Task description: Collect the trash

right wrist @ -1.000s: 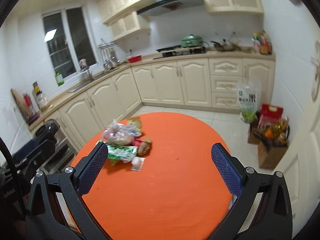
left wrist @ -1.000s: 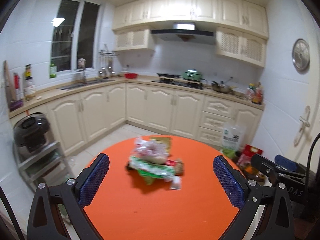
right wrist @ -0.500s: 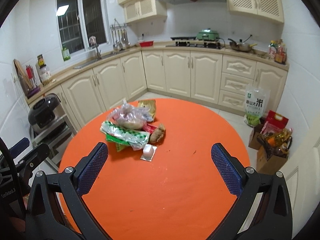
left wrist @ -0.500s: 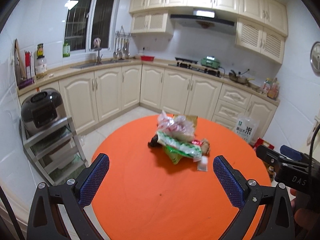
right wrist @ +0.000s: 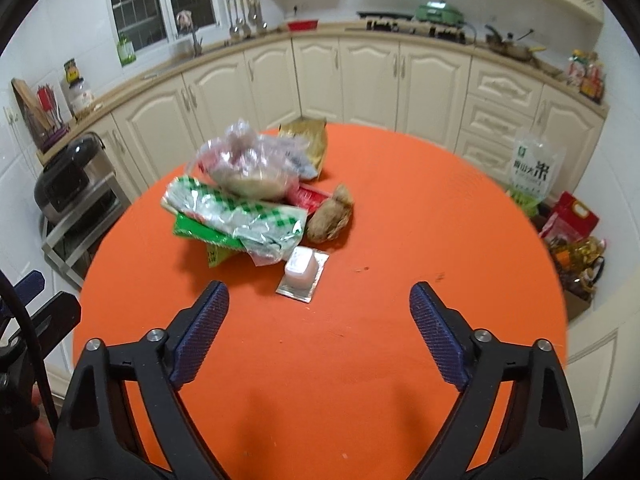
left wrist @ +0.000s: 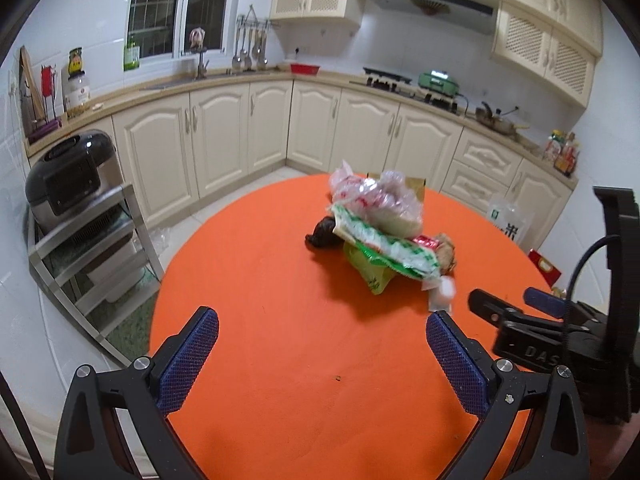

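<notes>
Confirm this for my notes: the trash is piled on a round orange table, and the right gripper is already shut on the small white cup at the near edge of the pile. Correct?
Not quite. The right gripper holds nothing: its jaws are closing but still stand wide apart, short of the small white cup, as the right wrist view shows. The rest stands: the trash pile lies on the round orange table.

One table point(right wrist: 400, 208), two grippers (four fingers point(right wrist: 200, 332)).

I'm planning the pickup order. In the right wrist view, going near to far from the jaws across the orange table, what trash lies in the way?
Small clear cup on foil → green-checked wrapper → clear plastic bag with food → gold packet.
</notes>
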